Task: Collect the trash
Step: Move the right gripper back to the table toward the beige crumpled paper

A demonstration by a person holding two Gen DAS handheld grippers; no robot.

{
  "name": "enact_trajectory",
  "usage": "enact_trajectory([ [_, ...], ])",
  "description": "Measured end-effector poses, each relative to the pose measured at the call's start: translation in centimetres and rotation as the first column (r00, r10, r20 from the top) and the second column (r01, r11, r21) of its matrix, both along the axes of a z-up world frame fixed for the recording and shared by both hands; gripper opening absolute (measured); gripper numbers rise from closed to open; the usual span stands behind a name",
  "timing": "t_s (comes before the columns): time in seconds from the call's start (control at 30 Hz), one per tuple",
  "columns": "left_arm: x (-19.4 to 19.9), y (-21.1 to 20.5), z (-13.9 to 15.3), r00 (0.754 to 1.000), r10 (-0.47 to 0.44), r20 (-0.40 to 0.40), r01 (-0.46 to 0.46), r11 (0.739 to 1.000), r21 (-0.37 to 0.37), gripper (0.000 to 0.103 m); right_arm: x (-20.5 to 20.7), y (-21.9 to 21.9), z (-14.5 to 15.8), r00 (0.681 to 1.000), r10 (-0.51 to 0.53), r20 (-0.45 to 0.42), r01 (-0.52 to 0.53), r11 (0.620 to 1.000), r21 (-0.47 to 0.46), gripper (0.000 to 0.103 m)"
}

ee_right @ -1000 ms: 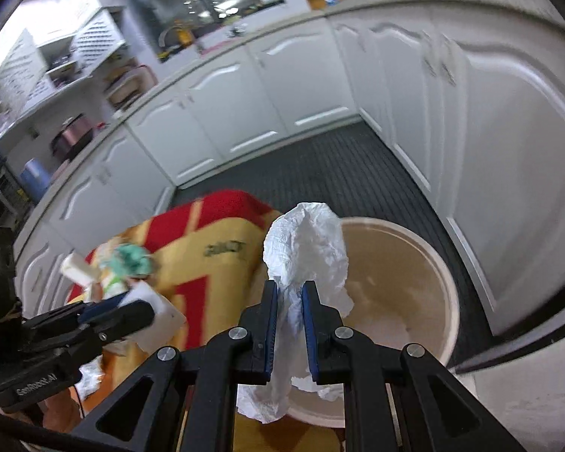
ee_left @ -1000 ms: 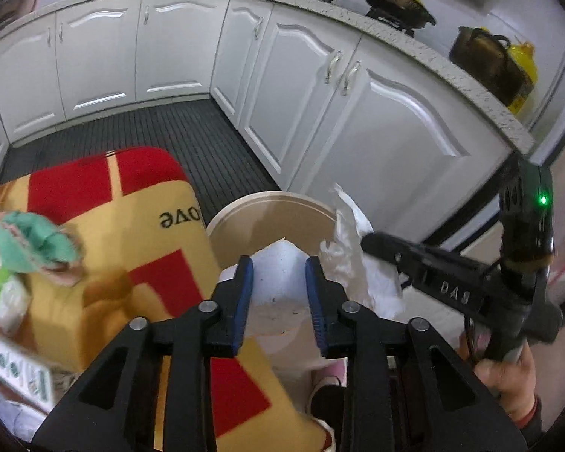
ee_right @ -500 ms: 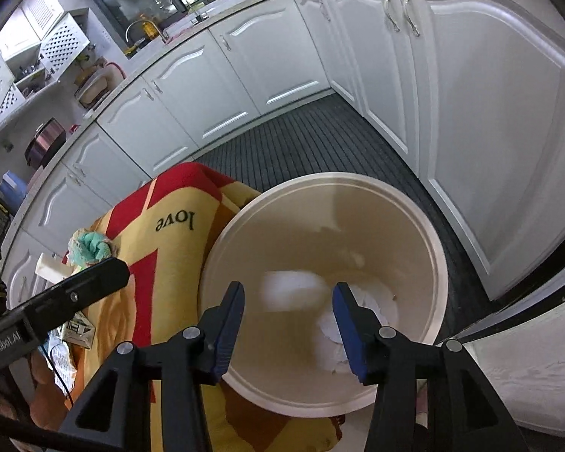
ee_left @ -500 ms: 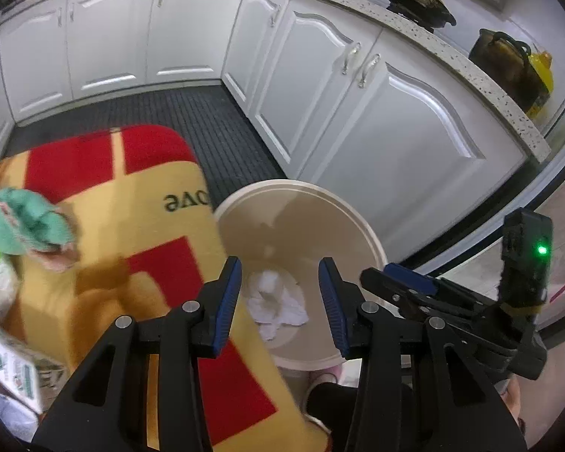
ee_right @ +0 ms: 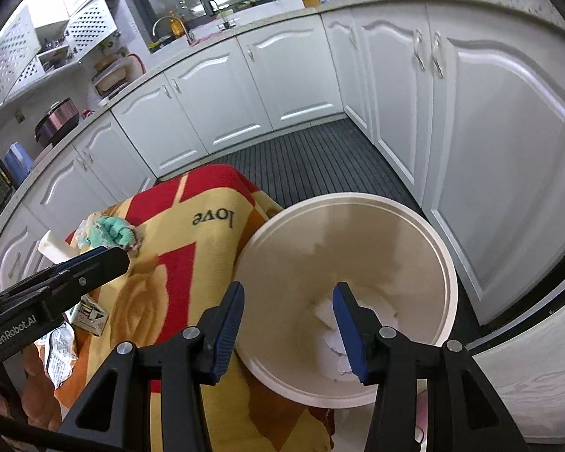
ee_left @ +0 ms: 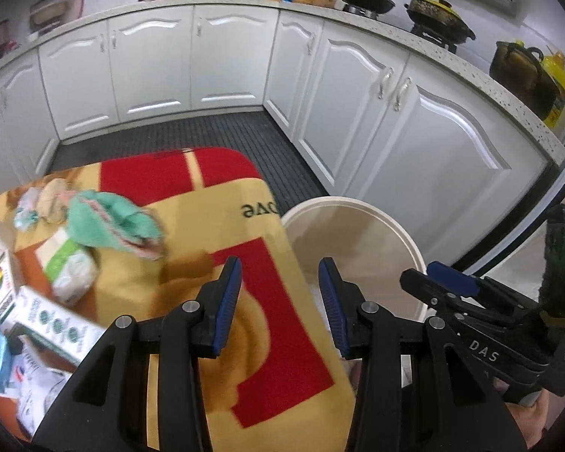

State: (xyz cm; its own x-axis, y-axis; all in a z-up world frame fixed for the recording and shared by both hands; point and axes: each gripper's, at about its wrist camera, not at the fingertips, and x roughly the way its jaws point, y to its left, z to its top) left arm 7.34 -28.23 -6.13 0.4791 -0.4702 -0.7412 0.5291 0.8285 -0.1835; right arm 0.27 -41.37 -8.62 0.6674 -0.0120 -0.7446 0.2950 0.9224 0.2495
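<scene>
Both grippers gape wide and hold nothing: the left gripper (ee_left: 280,301) above the red-and-yellow blanket (ee_left: 222,248), the right gripper (ee_right: 288,316) over the round cream plastic bin (ee_right: 358,203), where crumpled white paper (ee_right: 329,342) lies at the bottom.

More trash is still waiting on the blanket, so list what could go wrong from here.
1. The bin presses against the blanket edge; a gripper reaching back could knock it.
2. The green cloth lies on wrappers and a tissue pack; a grab may drag neighbours along.
3. The left gripper and right gripper, both open, sit close and might collide.
</scene>
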Motion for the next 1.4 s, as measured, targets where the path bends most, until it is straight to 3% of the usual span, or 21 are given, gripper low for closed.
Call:
enact_trajectory([
  [0.23,-0.4,3.6,0.6,0.996,0.079,0.044,-0.08,0.997,0.016,0.04,-0.3,3.4,1.9,0.999,0.026,0.046,-0.023,0.997,-0.078,0.05],
  [0.37,-0.8,5.9,1.0,0.991,0.112,0.074,-0.114,0.993,0.024,0.041,-0.9,5.5,3.1,0.993,0.042,0.11,-0.029,0.993,-0.113,0.072],
  [0.5,-1.4,8.6,1.5,0.983,0.147,0.108,-0.151,0.988,0.024,0.059,-0.8,8.1,4.1,0.987,0.078,0.138,-0.054,0.985,-0.164,0.073],
  [0.63,-2.0,11.6,2.1,0.974,0.18,0.138,-0.184,0.983,0.016,0.059,-0.5,10.1,4.5,0.982,0.119,0.145,-0.094,0.982,-0.163,0.073],
  [0.83,-2.1,17.2,2.3,0.965,0.235,0.119,-0.238,0.971,0.015,0.06,0.2,13.1,4.6,0.975,0.179,0.131,-0.156,0.973,-0.171,0.079],
  [1.07,-1.8,24.1,1.7,0.937,0.326,0.128,-0.335,0.941,0.056,0.06,1.6,15.8,4.6,0.965,0.24,0.104,-0.221,0.96,-0.171,0.081],
  [1.4,0.7,30.4,0.8,0.906,0.418,0.067,-0.42,0.908,0.014,0.06,6.4,17.5,3.7,0.953,0.299,0.051,-0.291,0.948,-0.128,0.081],
])
